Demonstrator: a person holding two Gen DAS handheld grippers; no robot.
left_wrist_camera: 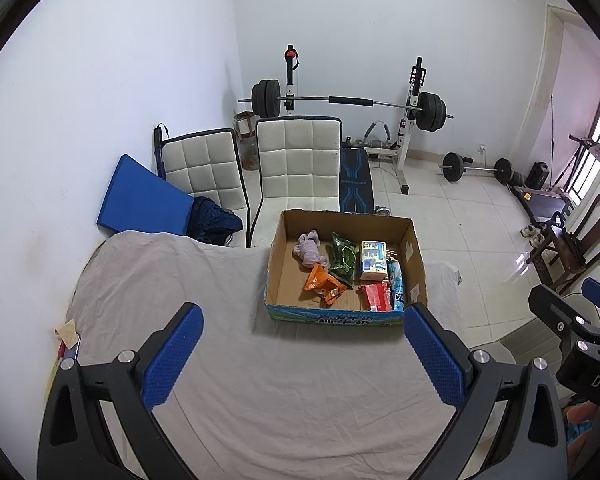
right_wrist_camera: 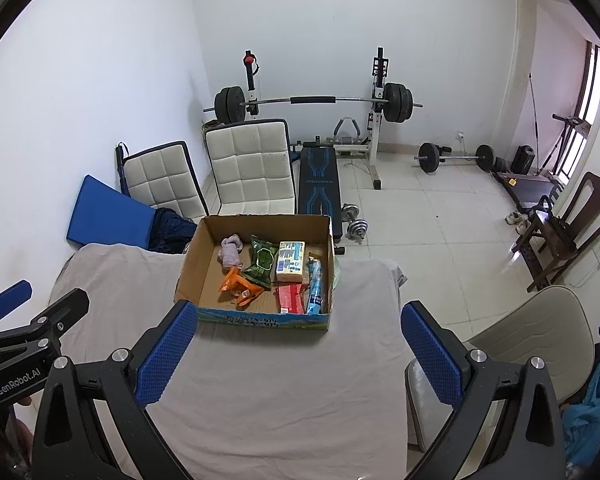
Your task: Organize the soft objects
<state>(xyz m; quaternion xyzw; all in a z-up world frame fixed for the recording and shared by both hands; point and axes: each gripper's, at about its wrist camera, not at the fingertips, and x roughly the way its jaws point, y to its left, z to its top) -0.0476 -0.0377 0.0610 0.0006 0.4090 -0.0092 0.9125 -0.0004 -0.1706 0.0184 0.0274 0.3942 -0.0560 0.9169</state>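
An open cardboard box (left_wrist_camera: pixel 278 264) (right_wrist_camera: pixel 192 264) stands at the far edge of a table covered with a grey cloth (left_wrist_camera: pixel 180 280) (right_wrist_camera: pixel 280 380). Inside lie a lilac cloth bundle (left_wrist_camera: pixel 309 249) (right_wrist_camera: pixel 231 253), a green packet (left_wrist_camera: pixel 343 258) (right_wrist_camera: pixel 261 261), an orange packet (left_wrist_camera: pixel 322 282) (right_wrist_camera: pixel 240 286), a white tissue pack (left_wrist_camera: pixel 373 261) (right_wrist_camera: pixel 290 262), a red pack (left_wrist_camera: pixel 376 297) (right_wrist_camera: pixel 290 298) and a blue pack (left_wrist_camera: pixel 396 284) (right_wrist_camera: pixel 315 288). My left gripper (left_wrist_camera: pixel 302 344) is open and empty, above the cloth short of the box. My right gripper (right_wrist_camera: pixel 298 342) is open and empty, likewise short of the box.
Two white padded chairs (left_wrist_camera: pixel 300 164) (left_wrist_camera: pixel 206 172) stand behind the table, with a blue mat (left_wrist_camera: pixel 140 196) against the wall. A barbell rack (left_wrist_camera: pixel 348 100), a bench and dumbbells (right_wrist_camera: pixel 354 220) are on the tiled floor. A grey chair (right_wrist_camera: pixel 532 328) stands right of the table.
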